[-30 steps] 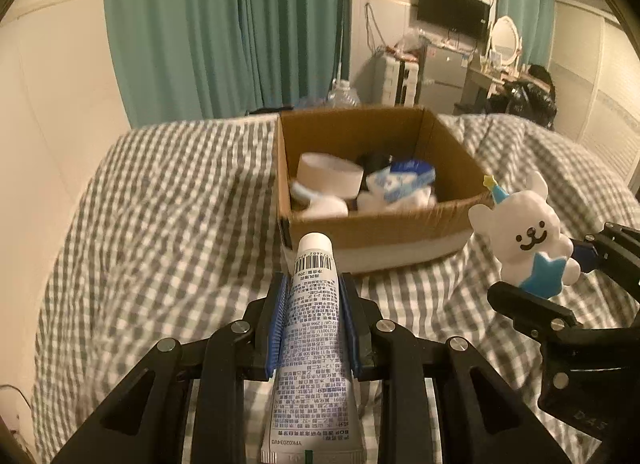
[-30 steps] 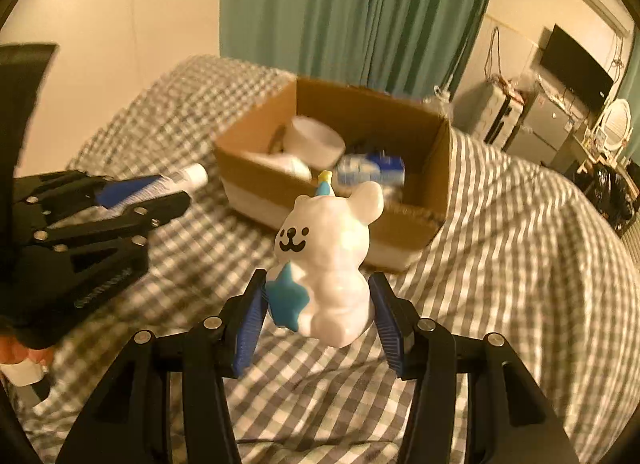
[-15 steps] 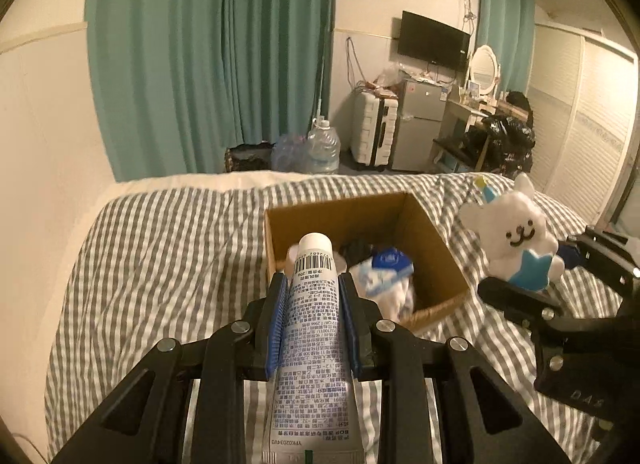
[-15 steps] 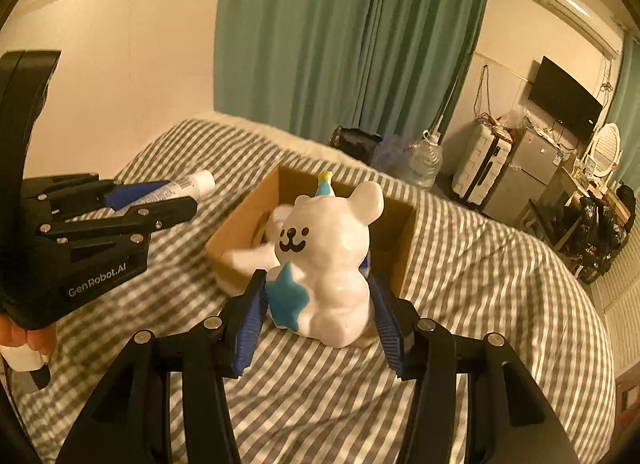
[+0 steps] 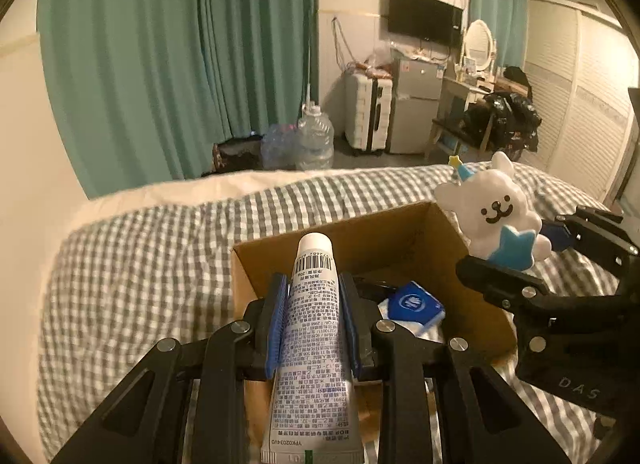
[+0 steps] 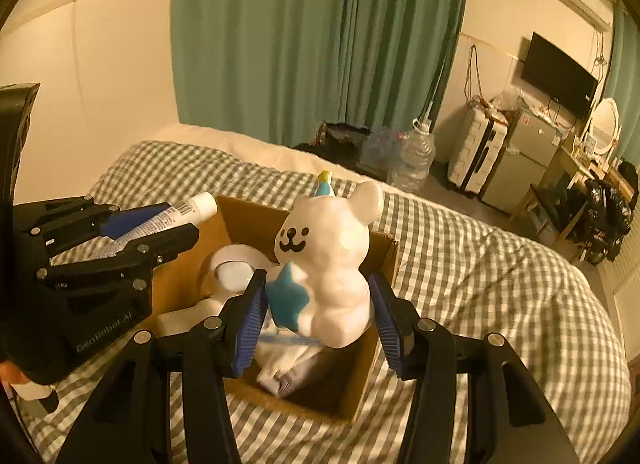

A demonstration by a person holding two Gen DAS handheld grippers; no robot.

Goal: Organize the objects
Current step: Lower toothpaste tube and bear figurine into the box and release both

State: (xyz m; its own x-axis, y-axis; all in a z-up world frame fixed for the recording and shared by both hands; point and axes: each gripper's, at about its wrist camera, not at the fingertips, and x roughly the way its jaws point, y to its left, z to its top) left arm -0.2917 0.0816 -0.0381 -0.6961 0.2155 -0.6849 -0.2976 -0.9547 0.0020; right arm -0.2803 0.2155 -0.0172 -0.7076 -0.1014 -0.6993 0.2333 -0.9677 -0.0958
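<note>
Nearest first: our left claw [image 5: 314, 318] is clamped on a white tube [image 5: 313, 328], blue pads pressed flat to both its sides, capped end pointing forward over the near wall of the cardboard box [image 5: 408, 232] at lower centre of the left wrist view. Our right claw [image 6: 316, 314] holds the white bear figurine [image 6: 326, 264] upright at centre of the right wrist view, low on its body; the left pad touches near the blue star, while contact at the right pad is hard to confirm.

Below the bear, the box already carries a white roll [image 6: 236, 268], a blue packet [image 5: 412, 302] and crumpled white items. The box sits on the checked bed [image 6: 480, 264].

Risks, as we judge them:
- Bear looks glossy and hard, gripped low; it could tip forward out of the pads or knock on the box rim.
- Both claws crowd the same opening; a collision could jolt either load.
- Tube is soft, so squeezing harder may deform it.
- Soft bedding may let the box shift when nudged.

Beyond stand curtains [image 6: 320, 44] and water jugs [image 5: 314, 142].
</note>
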